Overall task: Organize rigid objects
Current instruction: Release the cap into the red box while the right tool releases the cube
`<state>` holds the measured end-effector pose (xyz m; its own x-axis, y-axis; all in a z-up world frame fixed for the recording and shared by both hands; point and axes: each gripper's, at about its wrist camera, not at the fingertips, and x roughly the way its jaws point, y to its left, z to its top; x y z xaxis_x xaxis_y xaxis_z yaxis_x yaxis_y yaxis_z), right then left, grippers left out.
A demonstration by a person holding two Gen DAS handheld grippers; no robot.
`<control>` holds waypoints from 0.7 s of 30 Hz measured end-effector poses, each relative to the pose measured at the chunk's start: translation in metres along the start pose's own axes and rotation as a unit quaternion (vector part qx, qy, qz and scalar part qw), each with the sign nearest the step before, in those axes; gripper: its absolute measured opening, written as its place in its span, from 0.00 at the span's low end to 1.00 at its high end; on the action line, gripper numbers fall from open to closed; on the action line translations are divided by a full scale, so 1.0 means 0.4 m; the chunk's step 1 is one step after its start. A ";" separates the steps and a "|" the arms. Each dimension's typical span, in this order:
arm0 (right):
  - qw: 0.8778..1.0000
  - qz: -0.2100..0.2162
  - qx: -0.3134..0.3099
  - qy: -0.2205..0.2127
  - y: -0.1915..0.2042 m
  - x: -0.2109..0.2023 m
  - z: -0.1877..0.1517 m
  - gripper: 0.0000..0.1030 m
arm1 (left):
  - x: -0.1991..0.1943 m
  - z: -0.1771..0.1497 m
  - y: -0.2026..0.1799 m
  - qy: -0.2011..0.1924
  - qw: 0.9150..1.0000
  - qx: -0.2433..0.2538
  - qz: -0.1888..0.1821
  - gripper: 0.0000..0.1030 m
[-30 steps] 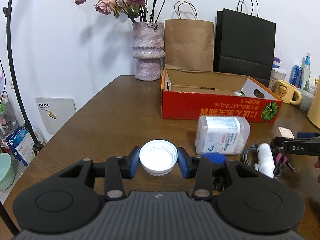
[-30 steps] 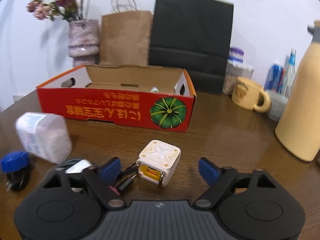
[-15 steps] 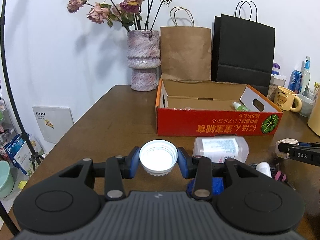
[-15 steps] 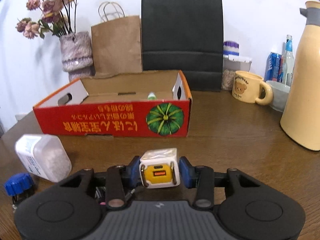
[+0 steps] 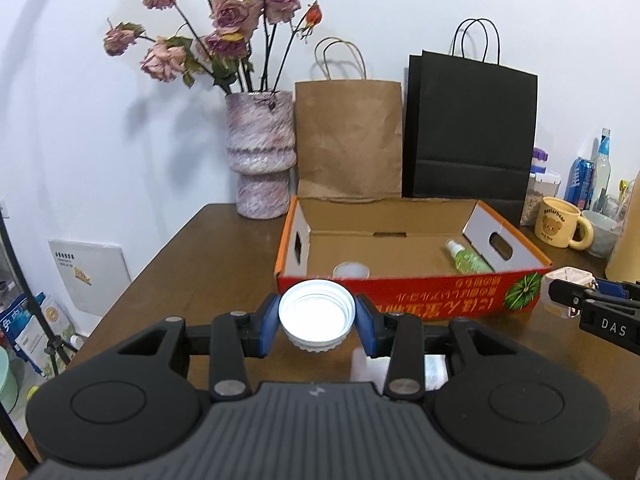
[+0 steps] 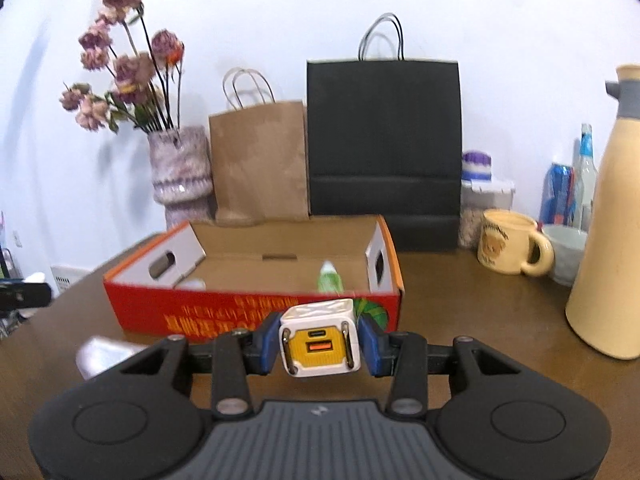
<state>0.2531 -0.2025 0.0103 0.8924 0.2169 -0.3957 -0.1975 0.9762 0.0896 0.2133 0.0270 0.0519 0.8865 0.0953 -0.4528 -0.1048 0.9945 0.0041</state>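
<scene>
My left gripper (image 5: 317, 323) is shut on a white screw cap (image 5: 317, 314), held above the table just short of the red cardboard box (image 5: 404, 292). My right gripper (image 6: 319, 343) is shut on a white cube charger with a yellow face (image 6: 319, 342), lifted off the table near the box's (image 6: 256, 312) front right corner. In the left wrist view that charger (image 5: 566, 290) shows at the right, between the other gripper's fingers. Inside the box lie a green spray bottle (image 5: 466, 258) and a small round lid (image 5: 351, 270).
A clear plastic jar (image 6: 104, 354) lies on the brown table (image 5: 192, 264) below the grippers. Behind the box stand a flower vase (image 5: 260, 156), a brown paper bag (image 5: 348, 140) and a black bag (image 5: 470, 128). A mug (image 6: 510, 248), a bowl, bottles and a tall cream jug (image 6: 608, 240) crowd the right.
The right gripper closed on the cube charger and lifted it off the table. The left gripper, still holding the cap, rose and moved closer to the box.
</scene>
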 end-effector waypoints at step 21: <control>0.998 0.039 0.002 -0.040 0.038 0.134 0.134 0.39 | 0.166 0.132 -0.071 -0.017 0.999 -0.037 -0.023 0.40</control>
<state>0.3199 -0.1761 0.0394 0.9040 0.2916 -0.3127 -0.2664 0.9562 0.1215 0.2989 0.0076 0.0689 0.9059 0.0524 -0.4203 -0.0957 0.9920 -0.0826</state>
